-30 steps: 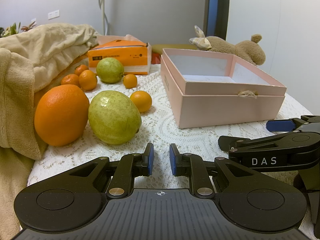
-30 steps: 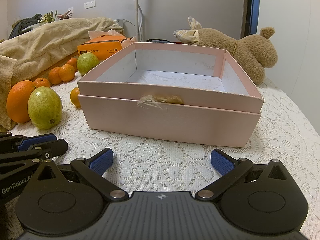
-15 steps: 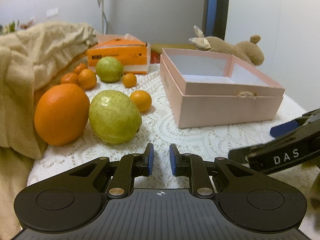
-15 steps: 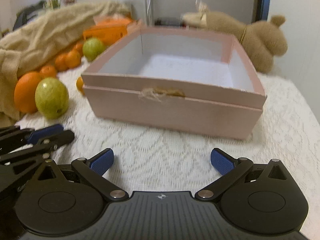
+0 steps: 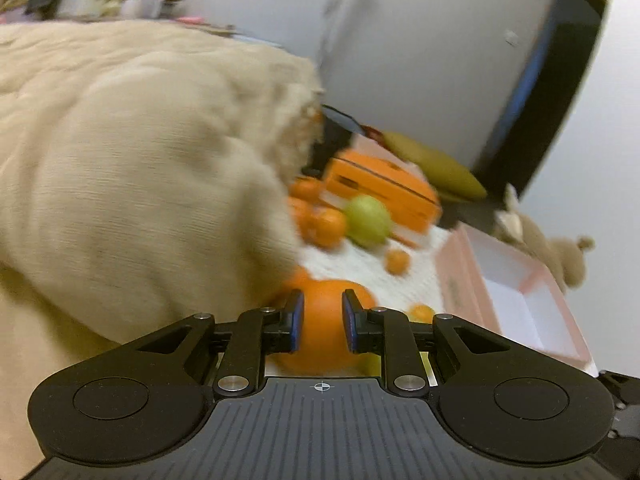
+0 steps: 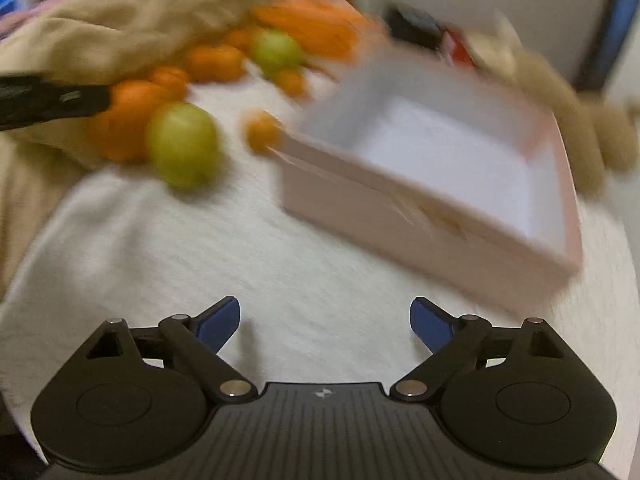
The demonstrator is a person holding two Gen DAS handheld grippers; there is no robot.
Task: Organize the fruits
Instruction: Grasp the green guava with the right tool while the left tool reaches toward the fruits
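Everything is motion-blurred. My left gripper point(image 5: 322, 308) hangs over the fruit pile, and its jaws are opening by a narrow gap. The large orange point(image 5: 322, 344) shows through that gap, beyond the tips, and the pads do not press it. In the right wrist view the large orange point(image 6: 128, 120) lies beside a green guava point(image 6: 182, 144). The left gripper's fingers point(image 6: 80, 98) reach in above them. My right gripper point(image 6: 324, 320) is wide apart over the white lace cloth point(image 6: 280, 260); its jaws are closing on nothing. The empty pink box point(image 6: 420, 216) stands ahead to the right.
A beige blanket point(image 5: 120, 160) is heaped at the left against the fruit. Farther back lie small oranges point(image 5: 324, 222), a second guava point(image 5: 368, 220) and an orange tissue pack point(image 5: 380, 188). A plush toy point(image 5: 560, 256) lies behind the pink box point(image 5: 532, 280).
My left gripper has swung left and up and rolled, and now sits over the large orange. My right gripper has risen and tipped downward, and its jaws have drawn in a little.
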